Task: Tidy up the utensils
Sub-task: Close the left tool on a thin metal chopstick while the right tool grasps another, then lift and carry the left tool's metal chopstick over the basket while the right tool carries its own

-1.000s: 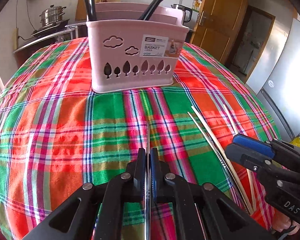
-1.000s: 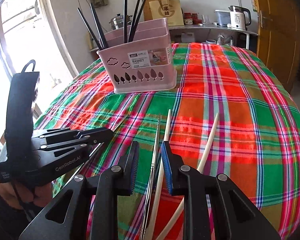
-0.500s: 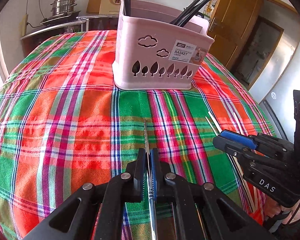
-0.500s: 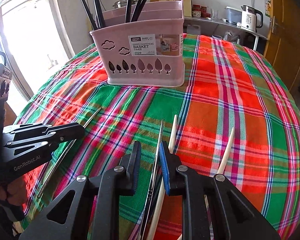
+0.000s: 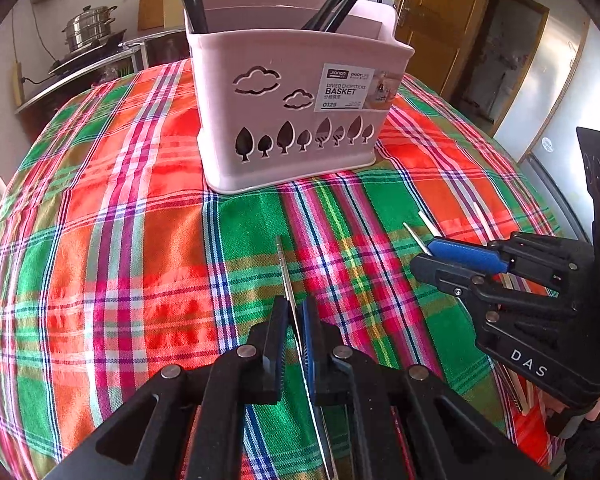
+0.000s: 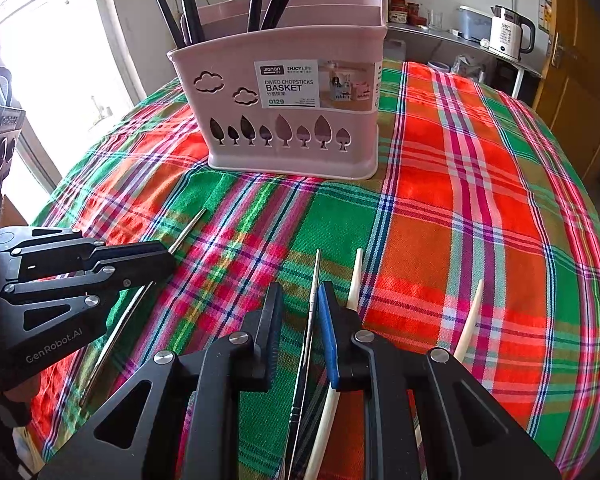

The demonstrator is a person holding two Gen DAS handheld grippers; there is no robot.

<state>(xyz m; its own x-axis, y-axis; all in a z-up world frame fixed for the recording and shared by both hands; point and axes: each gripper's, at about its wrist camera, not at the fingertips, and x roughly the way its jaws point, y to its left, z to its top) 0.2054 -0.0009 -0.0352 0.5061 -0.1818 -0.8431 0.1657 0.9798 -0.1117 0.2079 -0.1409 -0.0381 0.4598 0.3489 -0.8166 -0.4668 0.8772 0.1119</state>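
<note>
Now the left tool is clenched on a steel chopstick, whose tip points toward the far side of the table; in the right wrist view that tool sits at the near left with the same chopstick passing through it. The right tool has its jaws a little apart around a second steel chopstick; whether the pads touch it I cannot tell. Just right of it lies a white chopstick, and another white one lies further right. The pink basket stands upright at the far middle of the plaid cloth, with black chopsticks sticking up from it. In the left wrist view the basket is straight ahead and the right tool is at the right.
</note>
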